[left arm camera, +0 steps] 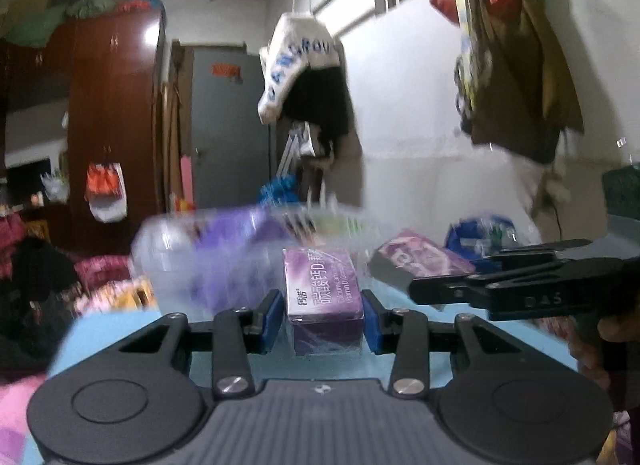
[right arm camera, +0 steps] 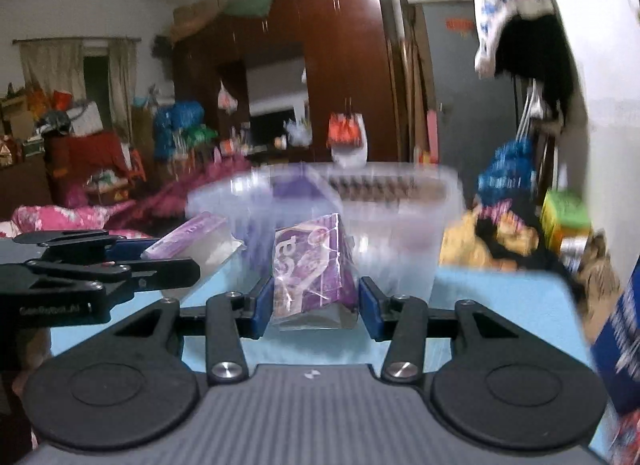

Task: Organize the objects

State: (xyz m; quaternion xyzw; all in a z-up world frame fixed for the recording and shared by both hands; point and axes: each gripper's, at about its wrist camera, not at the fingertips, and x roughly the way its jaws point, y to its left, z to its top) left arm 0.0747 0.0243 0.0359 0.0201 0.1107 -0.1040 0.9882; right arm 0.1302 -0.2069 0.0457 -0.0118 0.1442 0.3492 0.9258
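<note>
My left gripper (left arm camera: 323, 319) is shut on a purple calcium box (left arm camera: 322, 289) wrapped in clear film, held above the light blue table (left arm camera: 120, 329). My right gripper (right arm camera: 312, 305) is shut on another purple box (right arm camera: 314, 273), also in clear film. A clear plastic container (left arm camera: 208, 261) stands just beyond both boxes and shows in the right wrist view (right arm camera: 396, 233); purple items blur inside it. In the left wrist view the right gripper (left arm camera: 520, 289) comes in from the right with its purple box (left arm camera: 420, 261). In the right wrist view the left gripper (right arm camera: 100, 277) comes in from the left with its box (right arm camera: 192, 241).
A blue bag (left arm camera: 484, 233) lies behind the right gripper. A blue carton (right arm camera: 620, 341) stands at the table's right edge, a green box (right arm camera: 564, 217) behind it. Clothes hang on the wall (left arm camera: 520, 45). A cluttered bed with pink bedding (right arm camera: 60, 217) lies left of the table.
</note>
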